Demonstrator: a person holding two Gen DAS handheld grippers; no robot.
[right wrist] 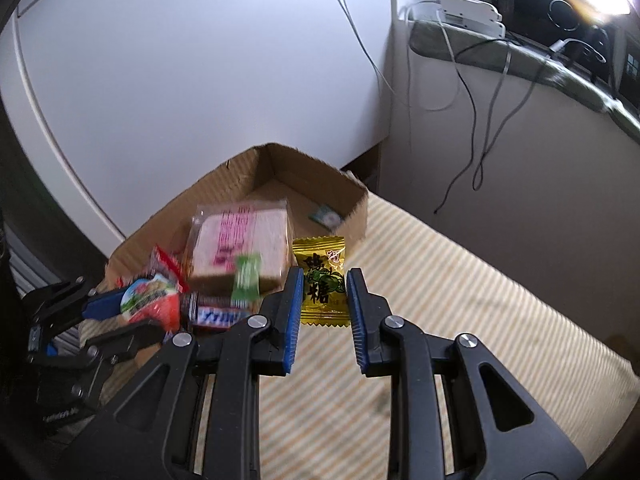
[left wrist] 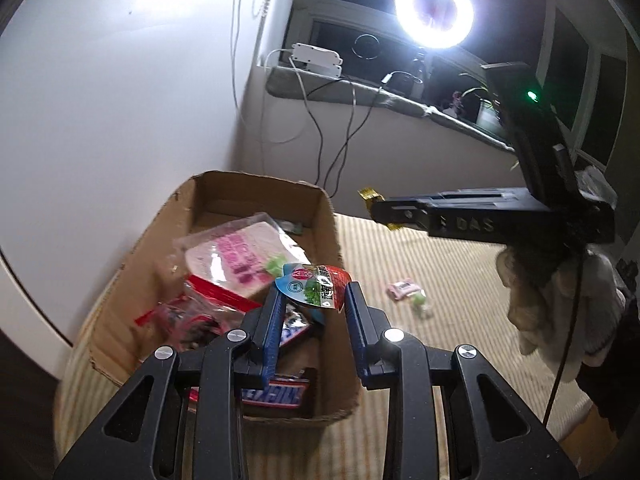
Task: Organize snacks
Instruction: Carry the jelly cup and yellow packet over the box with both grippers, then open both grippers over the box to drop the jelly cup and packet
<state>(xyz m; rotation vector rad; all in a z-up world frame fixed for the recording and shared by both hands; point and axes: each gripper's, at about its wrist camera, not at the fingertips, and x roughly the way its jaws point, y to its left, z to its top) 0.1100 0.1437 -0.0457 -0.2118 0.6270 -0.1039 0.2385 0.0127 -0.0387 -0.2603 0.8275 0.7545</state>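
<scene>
My left gripper [left wrist: 312, 294] is shut on a small blue, red and green snack packet [left wrist: 314, 285], held over the near right part of a cardboard box [left wrist: 334, 240]. In the box lie a pink-printed bread pack [left wrist: 236, 262], red packets [left wrist: 188, 316] and Snickers bars [left wrist: 272, 394]. My right gripper [right wrist: 322, 280] is shut on a yellow candy wrapper [right wrist: 322, 280], held just right of the box [right wrist: 356, 204] above the striped cloth. From the right wrist view, the left gripper [right wrist: 132, 308] with its packet [right wrist: 150, 300] shows at the box's near left.
A pink candy [left wrist: 404, 289] lies loose on the striped cloth [left wrist: 440, 280] right of the box. The right gripper's body [left wrist: 460, 216] and a gloved hand [left wrist: 560, 304] hang over the cloth. White wall, dangling cables [left wrist: 332, 132] and a ring light [left wrist: 434, 10] stand behind.
</scene>
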